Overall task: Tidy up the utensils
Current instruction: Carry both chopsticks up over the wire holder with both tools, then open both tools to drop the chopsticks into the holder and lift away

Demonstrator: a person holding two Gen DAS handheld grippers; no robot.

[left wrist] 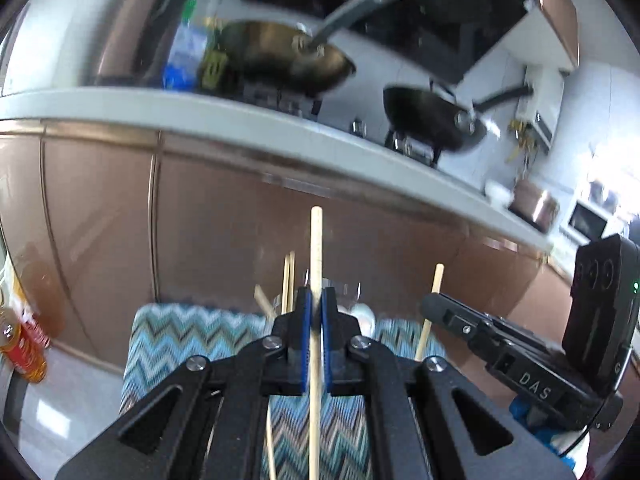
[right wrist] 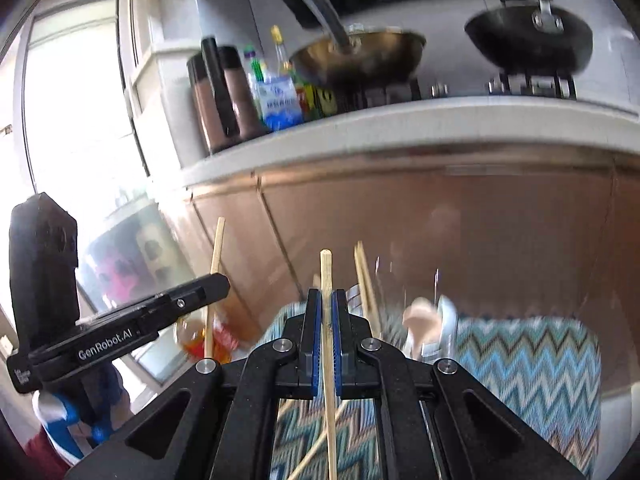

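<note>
Your left gripper (left wrist: pixel 315 300) is clamped on one chopstick (left wrist: pixel 316 248), which stands straight up between the blue pads (left wrist: pixel 305 320). Your right gripper (right wrist: pixel 327 304) squeezes a second chopstick (right wrist: pixel 326 276) the same way.

Both sticks hang above a zigzag cloth (left wrist: pixel 180 332). On the cloth stands a clear glass (right wrist: pixel 408 292), blurry, with more chopsticks (left wrist: pixel 287 280) leaning near it and a pale spoon (right wrist: pixel 420 316) close by. You cannot tell if they are inside the glass.

Only the left view shows the microwave (left wrist: pixel 586 222) far off to the side. Only the right view shows the bright window (right wrist: pixel 76 92) and the dark jars (right wrist: pixel 224 96) on the counter (right wrist: pixel 400 124). Each view also catches the other gripper from the side. Both views show two pans (right wrist: pixel 360 56) on the stove and an orange bottle (left wrist: pixel 20 344) on the floor.
</note>
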